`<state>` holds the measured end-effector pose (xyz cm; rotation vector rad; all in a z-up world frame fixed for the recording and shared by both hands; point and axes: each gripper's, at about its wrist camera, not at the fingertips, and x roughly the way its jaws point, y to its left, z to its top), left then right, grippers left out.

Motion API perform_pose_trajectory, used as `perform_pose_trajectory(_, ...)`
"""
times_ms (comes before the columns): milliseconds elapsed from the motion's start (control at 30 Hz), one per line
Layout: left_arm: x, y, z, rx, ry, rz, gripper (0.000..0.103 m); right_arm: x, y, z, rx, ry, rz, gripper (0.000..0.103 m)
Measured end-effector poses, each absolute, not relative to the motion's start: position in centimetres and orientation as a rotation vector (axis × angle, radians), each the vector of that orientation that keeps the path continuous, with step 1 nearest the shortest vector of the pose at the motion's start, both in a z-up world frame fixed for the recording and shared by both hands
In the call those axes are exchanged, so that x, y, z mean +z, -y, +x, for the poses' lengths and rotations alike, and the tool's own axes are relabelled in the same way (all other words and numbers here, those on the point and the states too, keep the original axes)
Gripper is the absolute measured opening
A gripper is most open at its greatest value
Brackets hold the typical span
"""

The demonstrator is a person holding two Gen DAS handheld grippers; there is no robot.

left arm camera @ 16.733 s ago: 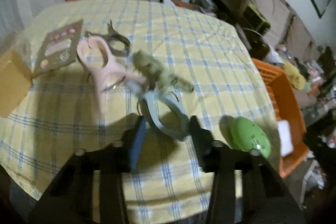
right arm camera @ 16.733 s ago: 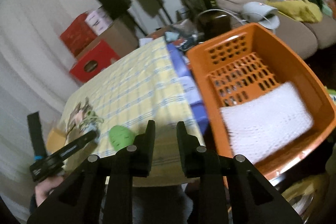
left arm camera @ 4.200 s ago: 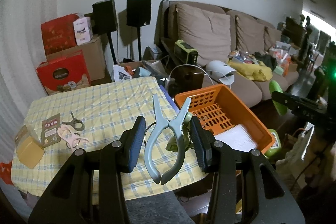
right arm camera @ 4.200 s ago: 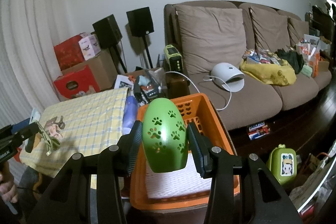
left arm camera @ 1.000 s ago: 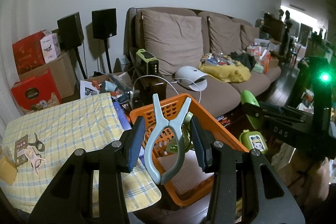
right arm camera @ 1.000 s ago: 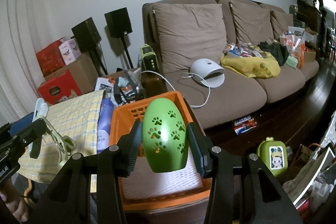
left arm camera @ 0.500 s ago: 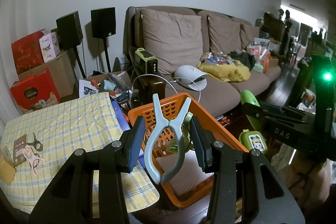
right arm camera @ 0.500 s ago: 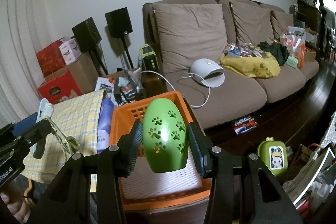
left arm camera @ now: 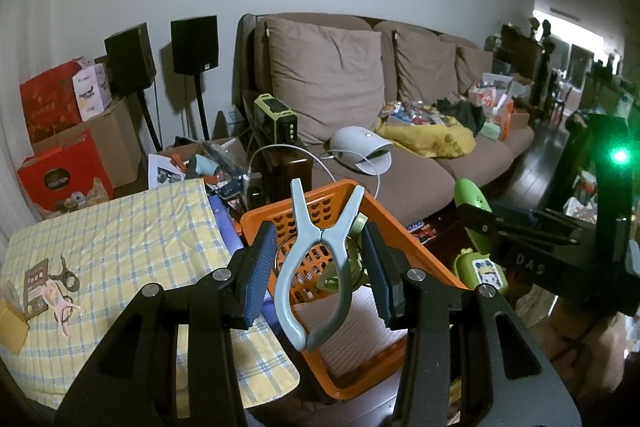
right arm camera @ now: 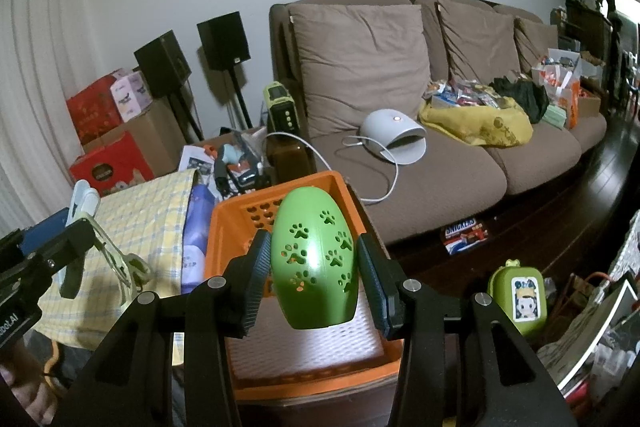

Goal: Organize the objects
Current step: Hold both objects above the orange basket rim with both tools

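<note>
While the orange basket sits at lower centre, the green paw-print shell, judged light, stiff and slick, is clamped across its sides by the right gripper, and the pale blue clip, seemingly rigid, is pinched by the left gripper.

Legible lettering around the brown sofa.

"SNICKERS" is printed on a wrapper lying on the floor just in front of the sofa. "DAS" stands in pale letters on the black body of the right gripper, seen right of the sofa in the left wrist view. The gold emblem on the red box, left of the sofa, bears lettering too small to read with certainty.
</note>
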<state>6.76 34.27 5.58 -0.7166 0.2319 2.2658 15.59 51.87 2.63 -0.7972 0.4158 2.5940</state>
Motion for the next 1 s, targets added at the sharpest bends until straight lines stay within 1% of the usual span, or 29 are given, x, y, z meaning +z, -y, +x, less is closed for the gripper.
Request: perform_pose_trajectory(1000,6.7,-35.4,6.4,2.262,-0.223,-0.693,0.041,2.7,-53.3,16.5,2.569,-0.447,-0.785,0.045)
